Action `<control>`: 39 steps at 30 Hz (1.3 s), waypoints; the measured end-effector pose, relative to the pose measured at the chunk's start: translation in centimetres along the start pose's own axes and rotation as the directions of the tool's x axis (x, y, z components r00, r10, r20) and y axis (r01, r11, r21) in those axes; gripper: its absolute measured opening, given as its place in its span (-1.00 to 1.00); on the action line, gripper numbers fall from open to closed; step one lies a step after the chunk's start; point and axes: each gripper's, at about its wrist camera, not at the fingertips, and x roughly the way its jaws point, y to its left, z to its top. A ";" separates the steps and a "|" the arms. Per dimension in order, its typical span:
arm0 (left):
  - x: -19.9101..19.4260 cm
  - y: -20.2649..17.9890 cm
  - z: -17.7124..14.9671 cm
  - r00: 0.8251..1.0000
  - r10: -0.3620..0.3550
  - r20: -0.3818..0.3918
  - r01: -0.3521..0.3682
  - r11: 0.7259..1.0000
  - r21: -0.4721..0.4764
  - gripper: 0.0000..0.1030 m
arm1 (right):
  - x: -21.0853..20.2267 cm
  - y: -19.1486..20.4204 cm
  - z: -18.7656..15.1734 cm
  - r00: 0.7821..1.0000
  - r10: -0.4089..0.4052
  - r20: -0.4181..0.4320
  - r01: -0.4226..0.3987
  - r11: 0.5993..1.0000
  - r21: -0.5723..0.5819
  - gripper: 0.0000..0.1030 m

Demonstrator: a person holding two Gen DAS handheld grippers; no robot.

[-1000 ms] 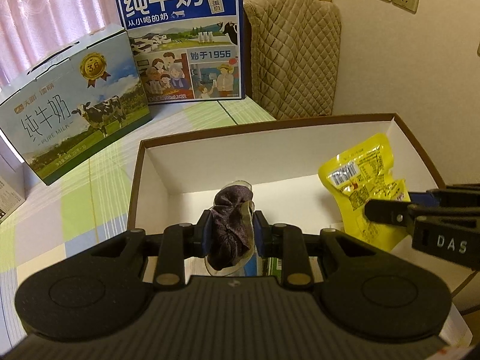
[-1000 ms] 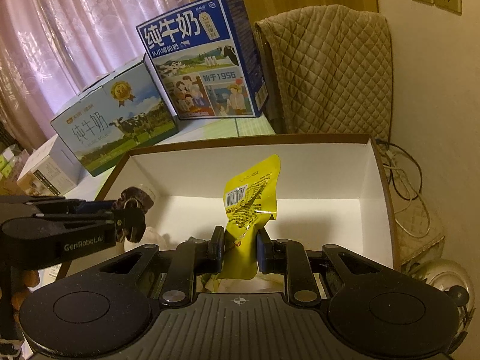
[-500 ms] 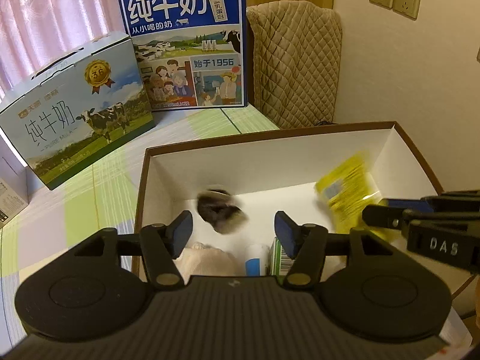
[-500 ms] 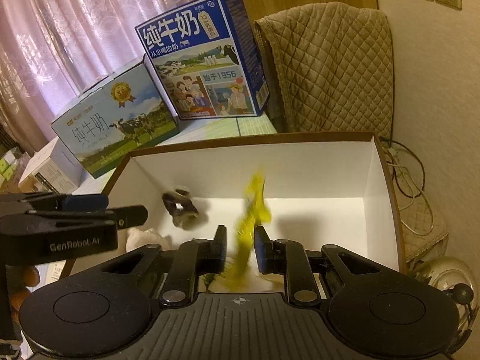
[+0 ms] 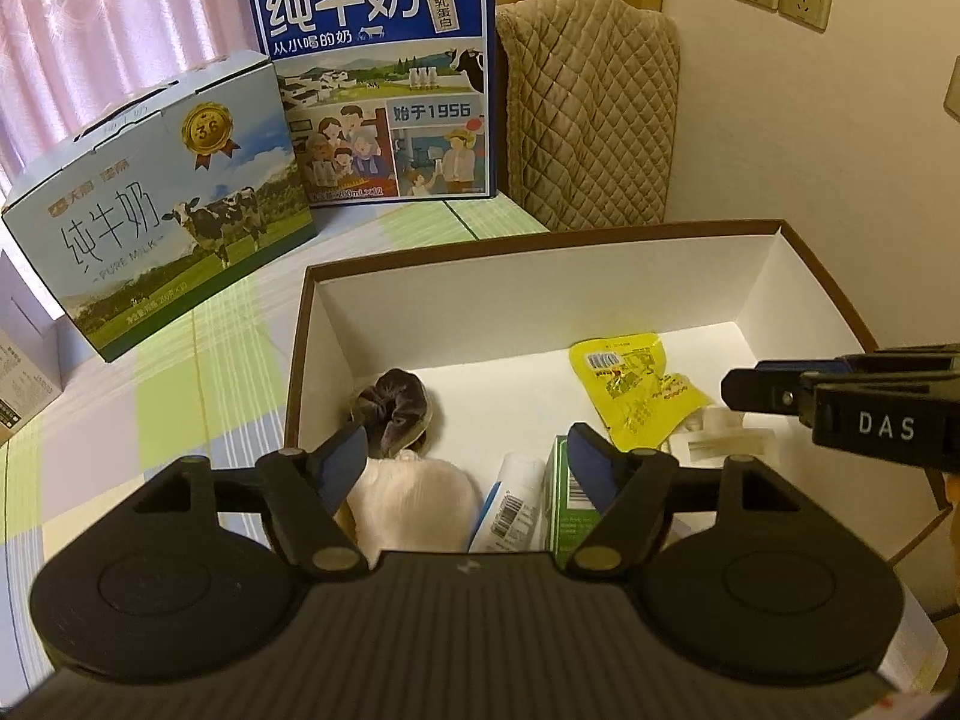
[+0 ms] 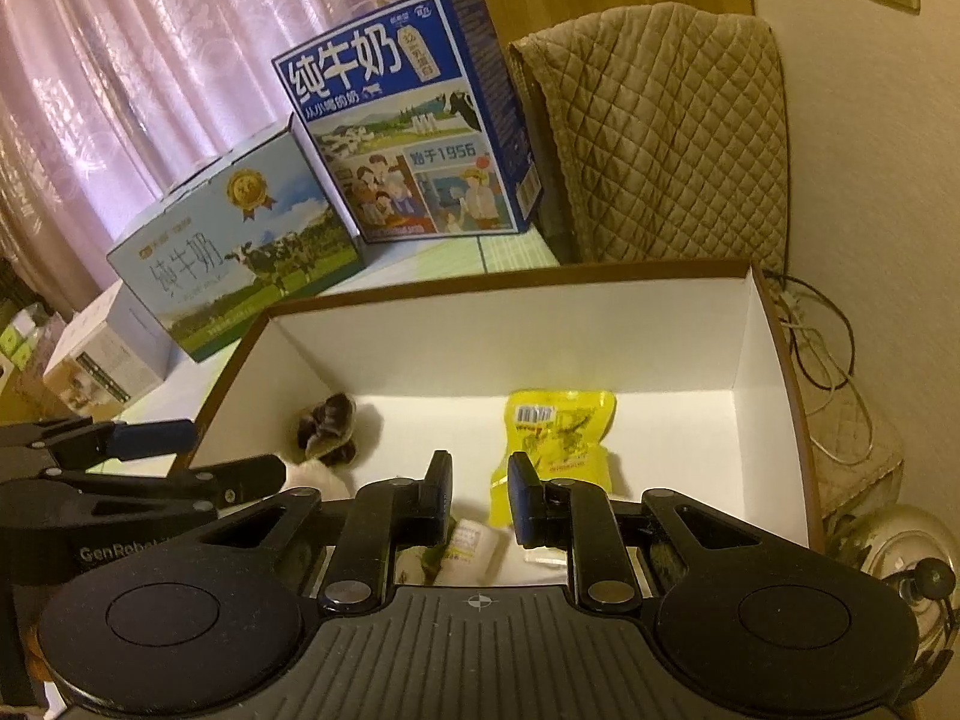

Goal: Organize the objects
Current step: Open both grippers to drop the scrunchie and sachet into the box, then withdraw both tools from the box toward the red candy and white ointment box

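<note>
Over the near edge of the white-lined, brown-rimmed cardboard box (image 5: 798,252), both tools hang empty; the left hand-held gripper (image 5: 467,450) has its blue-padded fingers spread wide, and the right hand-held gripper (image 6: 480,489) stands parted with a clear gap and nothing between its pads; the dark purple velvet scrunchie (image 5: 391,409) lies on the box floor near the left wall, touching a pale fluffy pad (image 5: 411,504), and the yellow foil snack packet (image 6: 555,441) lies flat toward the middle-right, well apart from it; a white tube with a blue end (image 5: 507,501) and a green carton (image 5: 567,504) sit at the near wall. The step looks like clearing out after a drop; to do it well, I would lift each tool straight up and back, fingers left apart, so no pad snags the packet's edge or the scrunchie, and keep the two tools from crossing above the checked green-and-white surface (image 5: 180,372).
</note>
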 end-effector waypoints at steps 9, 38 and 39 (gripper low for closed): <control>-0.7 0.3 -0.6 1.000 -0.024 -0.008 0.023 0.999 -0.029 0.48 | -1.2 0.1 -1.0 1.000 -0.009 -0.012 0.009 1.000 -0.019 -0.65; -15.3 4.4 -8.3 0.991 -0.033 0.130 0.063 0.969 -0.238 0.81 | -11.0 5.7 -6.6 0.992 0.033 0.119 -0.027 0.998 -0.050 0.50; -16.0 4.9 -9.1 0.992 -0.025 0.128 0.058 0.964 -0.259 0.81 | -11.2 6.1 -7.0 0.993 0.041 0.115 -0.035 0.998 -0.056 0.50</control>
